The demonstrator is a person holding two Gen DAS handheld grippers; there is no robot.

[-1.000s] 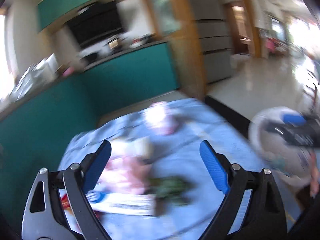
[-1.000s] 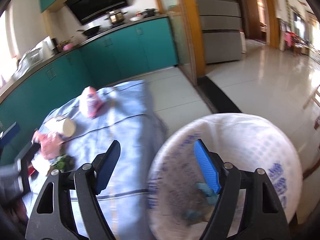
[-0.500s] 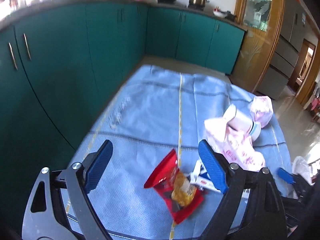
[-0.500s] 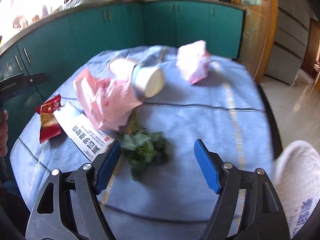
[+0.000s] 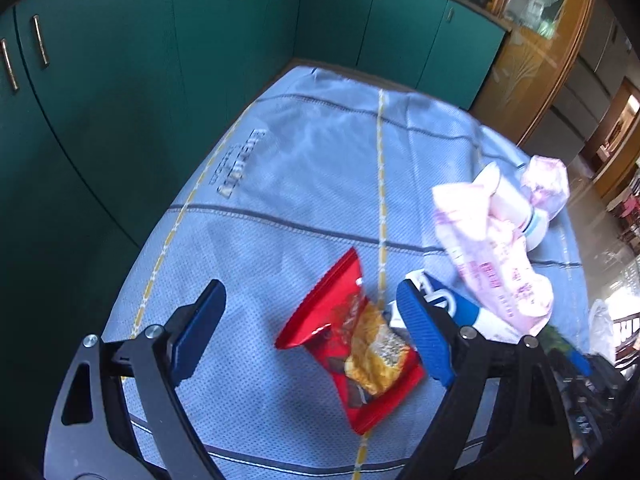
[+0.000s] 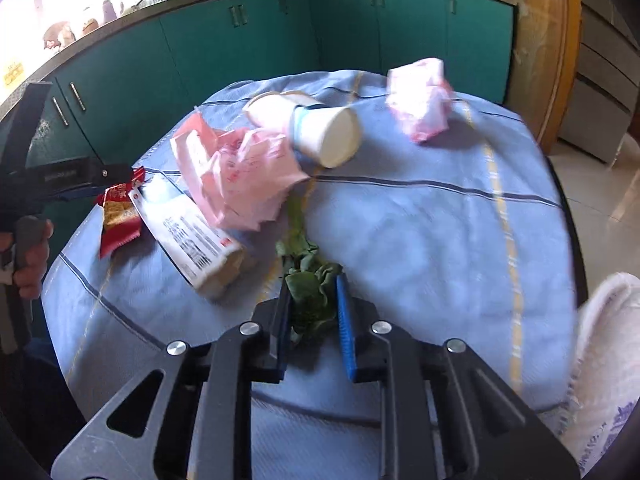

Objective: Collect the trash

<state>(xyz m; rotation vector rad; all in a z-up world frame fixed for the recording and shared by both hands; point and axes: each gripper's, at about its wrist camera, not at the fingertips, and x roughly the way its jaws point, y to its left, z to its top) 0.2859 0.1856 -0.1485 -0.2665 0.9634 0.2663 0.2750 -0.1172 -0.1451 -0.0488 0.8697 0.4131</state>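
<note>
Right tool [image 6: 312, 304] clenched on leafy greens [image 6: 308, 280]; next, carry them right to the bag [image 6: 604, 360]. Left tool [image 5: 308, 328] spread over red wrapper [image 5: 356, 344].

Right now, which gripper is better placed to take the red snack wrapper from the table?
Left. The left gripper is open, with the red snack wrapper lying between its fingers. The right gripper is shut on the green leaves, far from the wrapper.
</note>
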